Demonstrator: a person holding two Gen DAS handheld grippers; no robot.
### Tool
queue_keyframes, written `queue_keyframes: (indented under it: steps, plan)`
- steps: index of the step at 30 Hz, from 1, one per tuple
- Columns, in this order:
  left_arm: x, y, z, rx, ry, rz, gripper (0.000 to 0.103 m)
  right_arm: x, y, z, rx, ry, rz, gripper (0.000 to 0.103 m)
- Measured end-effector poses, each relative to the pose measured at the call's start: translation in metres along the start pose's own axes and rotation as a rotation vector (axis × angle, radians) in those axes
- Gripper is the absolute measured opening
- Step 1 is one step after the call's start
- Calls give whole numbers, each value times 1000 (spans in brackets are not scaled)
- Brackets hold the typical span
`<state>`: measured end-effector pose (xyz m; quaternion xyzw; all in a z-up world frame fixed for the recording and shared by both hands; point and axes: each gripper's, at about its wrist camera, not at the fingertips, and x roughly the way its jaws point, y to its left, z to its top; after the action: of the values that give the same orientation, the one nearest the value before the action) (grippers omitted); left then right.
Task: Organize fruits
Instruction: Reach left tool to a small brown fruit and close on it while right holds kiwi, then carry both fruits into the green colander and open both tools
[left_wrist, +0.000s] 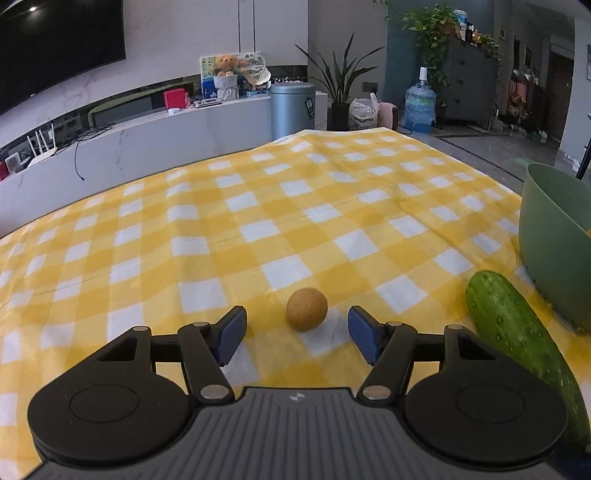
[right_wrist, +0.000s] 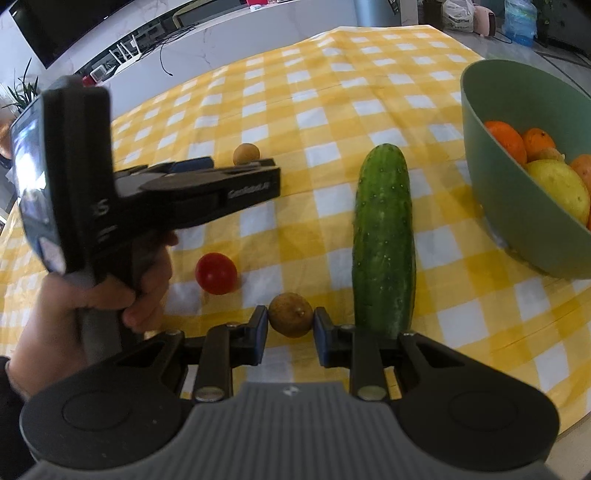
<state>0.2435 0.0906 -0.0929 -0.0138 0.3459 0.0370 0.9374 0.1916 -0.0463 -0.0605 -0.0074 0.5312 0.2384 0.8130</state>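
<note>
In the left wrist view my left gripper (left_wrist: 297, 334) is open, with a small tan round fruit (left_wrist: 306, 308) on the cloth just ahead between its fingertips, untouched. In the right wrist view my right gripper (right_wrist: 290, 325) is shut on a second small brown round fruit (right_wrist: 290, 314), held low over the cloth. The left gripper also shows there (right_wrist: 236, 170), next to the tan fruit (right_wrist: 246, 153). A cucumber (right_wrist: 384, 236) lies beside them; it also shows in the left view (left_wrist: 517, 332). A red tomato (right_wrist: 216, 273) lies left of my right gripper. The green bowl (right_wrist: 517, 206) holds oranges and a lemon.
A yellow-and-white checked cloth (left_wrist: 258, 206) covers the table. The green bowl (left_wrist: 554, 251) stands at the right edge. Behind the table are a white counter (left_wrist: 147, 147), a grey bin (left_wrist: 291, 107) and a water bottle (left_wrist: 419, 107).
</note>
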Motion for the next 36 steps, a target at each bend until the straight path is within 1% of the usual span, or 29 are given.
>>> queue_keyframes:
  steps: [3,4,5,6,8,10,13,15,17,20,24,26,27,30,34,36]
  plan:
    - [2,1,3,5,0,-21,66,-1,0,0,-3,0,1,23]
    - [2,1,4,5,4,-32,60,-1,0,0,-3,2,2,23]
    - [2,1,4,2,6,-26,54,-1,0,0,-3,3,3,23]
    - [1,1,5,1,8,-23,50,-1,0,0,-2,4,5,23]
    - [1,0,7,2,11,-24,32,-2,0,-1,-2,5,7,23]
    - [1,0,7,6,11,-30,26,-2,1,-1,-5,7,7,23]
    - [-2,-2,5,22,-6,-36,26,-2,1,-2,-3,8,10,23]
    - [-11,-4,3,28,-49,-67,26,-2,0,-1,4,10,13,23]
    - [-27,-7,4,35,-111,-105,26,-2,-1,-1,10,11,17,23]
    - [-48,-15,13,39,-160,-142,26,-5,-4,0,33,5,32,22]
    - [-73,-31,29,46,-210,-179,26,-27,-16,2,85,-71,89,22]
    - [-85,-39,37,64,-217,-237,26,-44,-29,3,124,-113,118,22]
    - [-91,-44,41,68,-226,-264,26,-54,-35,3,145,-139,117,22]
    - [-104,-59,52,70,-239,-348,26,-95,-65,2,218,-270,121,23]
    - [-105,-87,67,59,-190,-455,26,-136,-119,-4,407,-444,143,23]
    - [-101,-100,72,63,-169,-496,26,-145,-146,-1,503,-513,110,23]
